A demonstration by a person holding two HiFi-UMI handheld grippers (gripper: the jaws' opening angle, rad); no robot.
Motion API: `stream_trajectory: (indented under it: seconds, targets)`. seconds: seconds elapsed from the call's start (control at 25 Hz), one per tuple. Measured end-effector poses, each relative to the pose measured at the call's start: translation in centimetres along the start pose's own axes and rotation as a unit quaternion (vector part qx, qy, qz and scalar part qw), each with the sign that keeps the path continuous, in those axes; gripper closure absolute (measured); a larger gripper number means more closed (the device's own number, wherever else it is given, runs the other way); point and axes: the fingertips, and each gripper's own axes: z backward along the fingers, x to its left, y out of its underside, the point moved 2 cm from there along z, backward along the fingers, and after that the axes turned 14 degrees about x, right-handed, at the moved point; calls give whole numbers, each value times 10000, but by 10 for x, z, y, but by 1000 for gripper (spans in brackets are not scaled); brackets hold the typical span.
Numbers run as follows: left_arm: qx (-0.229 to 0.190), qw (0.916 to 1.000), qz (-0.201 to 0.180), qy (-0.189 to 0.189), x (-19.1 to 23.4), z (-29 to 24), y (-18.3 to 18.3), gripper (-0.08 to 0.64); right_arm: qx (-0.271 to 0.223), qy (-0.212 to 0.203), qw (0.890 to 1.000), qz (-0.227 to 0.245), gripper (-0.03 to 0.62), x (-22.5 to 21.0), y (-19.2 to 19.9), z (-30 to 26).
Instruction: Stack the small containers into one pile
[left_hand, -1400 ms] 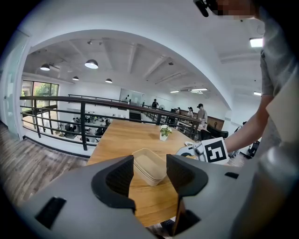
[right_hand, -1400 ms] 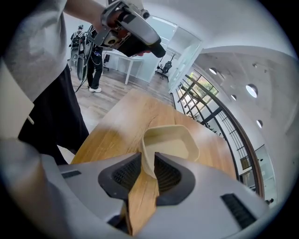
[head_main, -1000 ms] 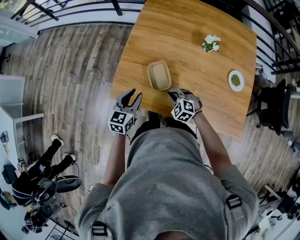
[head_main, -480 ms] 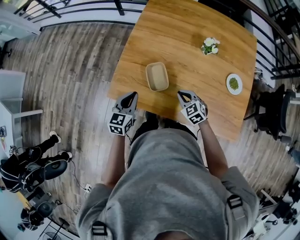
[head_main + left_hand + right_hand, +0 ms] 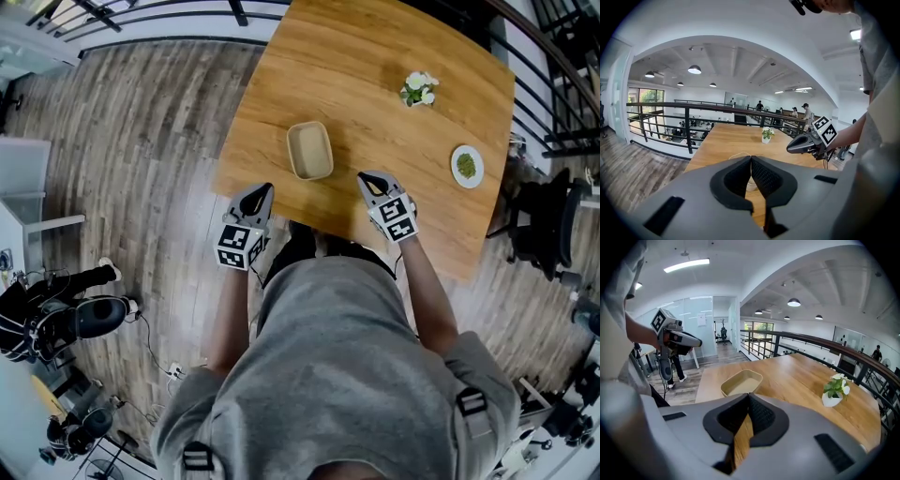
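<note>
Grey T-shirt [image 5: 337, 375], black strap buckles [image 5: 466, 405]; left gripper [image 5: 263, 188], right gripper [image 5: 363, 176] grey, marker cubes [image 5: 237, 246], black jaws.

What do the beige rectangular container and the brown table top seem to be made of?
The beige rectangular container looks like moulded pulp or matte plastic: dull surface, rounded corners, no shine. The brown table top looks like wood or veneer with a satin finish: visible grain streaks.

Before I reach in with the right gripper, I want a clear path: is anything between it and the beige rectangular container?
Nothing visible. Only bare wooden table lies between the right gripper and the beige rectangular container. The white potted plant and small white plate sit off to the right, out of the path.
</note>
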Motion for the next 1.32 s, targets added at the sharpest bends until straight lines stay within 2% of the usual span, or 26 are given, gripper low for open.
stream_trajectory:
  seconds: [0.44,1.32]
  targets:
    - [-1,9999,-130,88,-8,-8,-10,538,-22,37,10000,73,586,-6,5,1]
    - [15,9991,-259,334,9,-15,-19,539,74,116,9996,-239,586,4,-4,-1]
